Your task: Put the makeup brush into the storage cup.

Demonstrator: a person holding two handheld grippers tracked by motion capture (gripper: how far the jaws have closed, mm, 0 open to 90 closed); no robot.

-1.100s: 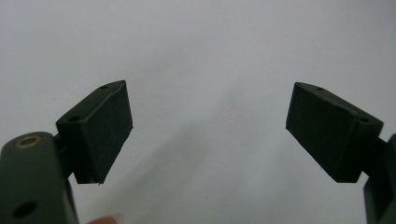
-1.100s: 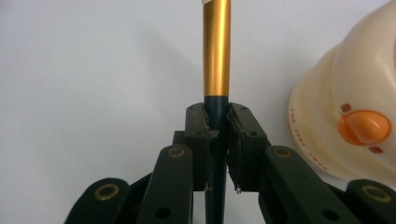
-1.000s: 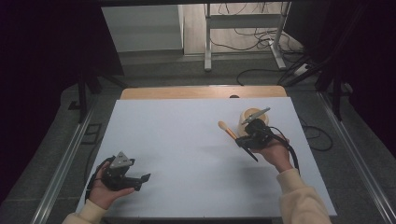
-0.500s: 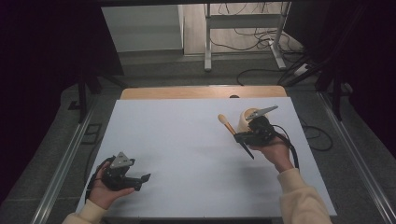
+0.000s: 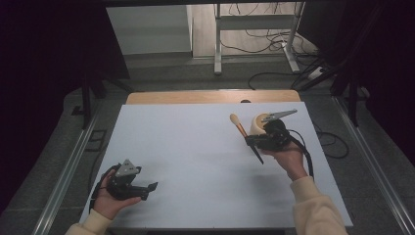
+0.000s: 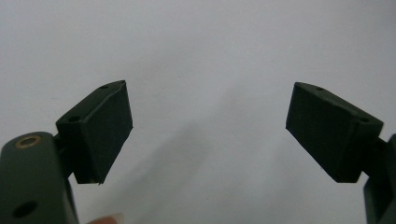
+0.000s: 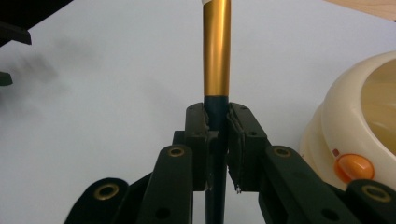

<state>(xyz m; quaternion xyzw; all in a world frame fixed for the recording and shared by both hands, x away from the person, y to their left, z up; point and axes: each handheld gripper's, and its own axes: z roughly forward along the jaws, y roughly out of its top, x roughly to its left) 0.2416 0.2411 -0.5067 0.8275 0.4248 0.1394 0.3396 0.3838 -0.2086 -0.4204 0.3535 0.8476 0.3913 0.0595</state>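
My right gripper (image 5: pixel 253 142) is shut on the dark handle of a brush (image 5: pixel 241 129) with a gold ferrule and a tan tip, held slanting above the white table top (image 5: pixel 195 147). In the right gripper view both pads clamp the handle of the brush (image 7: pixel 217 56) at the right gripper (image 7: pixel 217 116). A cream round container (image 5: pixel 258 125) with an orange button stands just behind that hand, and the container (image 7: pixel 359 121) lies to the right of the jaws. My left gripper (image 5: pixel 148 191) rests at the near left, open, and the left gripper (image 6: pixel 208 126) has nothing between its pads.
A wooden strip (image 5: pixel 210 96) runs along the table's far edge. Beyond it are a metal stand's legs (image 5: pixel 218 54) and loose cables (image 5: pixel 274 78) on the floor. Metal rails (image 5: pixel 68 166) flank the table on both sides.
The right gripper has shifted slightly toward the far side with the brush, whose tip now sits a bit farther up the picture. The left gripper has stayed put.
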